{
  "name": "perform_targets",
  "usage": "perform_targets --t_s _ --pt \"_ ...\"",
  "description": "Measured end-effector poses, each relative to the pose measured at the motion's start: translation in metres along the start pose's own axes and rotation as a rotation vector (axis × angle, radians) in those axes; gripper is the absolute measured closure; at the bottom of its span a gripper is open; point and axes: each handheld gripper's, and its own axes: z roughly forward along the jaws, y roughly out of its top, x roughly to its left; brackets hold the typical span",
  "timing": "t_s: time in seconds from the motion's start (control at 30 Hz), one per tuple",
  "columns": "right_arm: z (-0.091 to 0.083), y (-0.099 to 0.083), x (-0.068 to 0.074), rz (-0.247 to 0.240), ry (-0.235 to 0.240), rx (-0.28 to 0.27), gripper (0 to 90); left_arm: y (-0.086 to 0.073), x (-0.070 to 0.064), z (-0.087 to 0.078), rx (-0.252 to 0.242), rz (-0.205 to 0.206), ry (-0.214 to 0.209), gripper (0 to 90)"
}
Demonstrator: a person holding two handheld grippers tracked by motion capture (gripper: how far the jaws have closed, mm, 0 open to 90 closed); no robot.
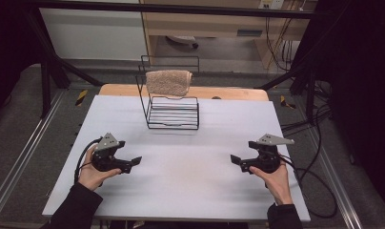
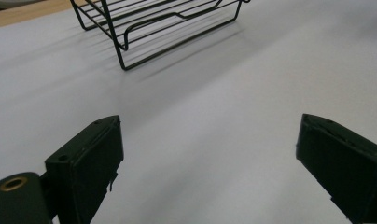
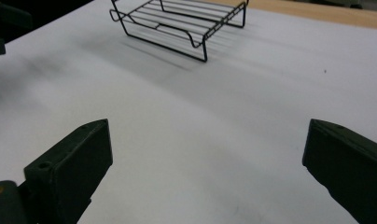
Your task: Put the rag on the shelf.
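The white surface (image 1: 181,171) takes up most of the high view, with a strip of bare wood showing along its far edge. At the far middle of it stands a black wire rack (image 1: 173,114), made of a flat slatted base that rests on the surface and an upright wire back that rises at its far side. A folded beige towel (image 1: 168,82) hangs over the top rail of that back, clear of the surface and above the slatted base. The left tongs (image 1: 133,163) sit at the near left, held in the person's left hand (image 1: 93,174), with the grey three-cornered plate on top and a black cable trailing off to the left. The right tongs (image 1: 238,163) sit at the near right in the right hand (image 1: 278,180), roughly level with the left pair and well apart from it, each pointing inward toward the middle of the surface. Both pairs are well apart from the rack. In the left gripper view the two black jaws stand wide apart with only bare surface between them, and the rack's near corner lies far ahead. The right gripper view shows the same: jaws spread wide, nothing held, the rack's base far ahead of them.
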Motion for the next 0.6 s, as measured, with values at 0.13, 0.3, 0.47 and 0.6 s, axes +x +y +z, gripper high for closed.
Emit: perform_targets --t_s 0.13,0.3,0.47,0.6 --pt "-0.001 -0.019 -0.005 0.016 -0.003 0.026 1.4 -0.009 0.002 -0.002 -0.002 -0.006 -0.006 7.7" --pt "-0.003 -0.038 -0.01 0.023 -0.001 0.047 0.9 -0.02 0.001 -0.003 0.002 0.013 -0.019 7.7" --pt "-0.008 -0.052 -0.013 0.041 -0.001 0.049 1.2 -0.029 0.001 -0.004 0.007 0.016 -0.018 7.7" --pt "-0.008 -0.056 -0.015 0.031 -0.005 0.068 0.9 -0.033 0.001 -0.004 0.006 0.012 -0.022 7.7"
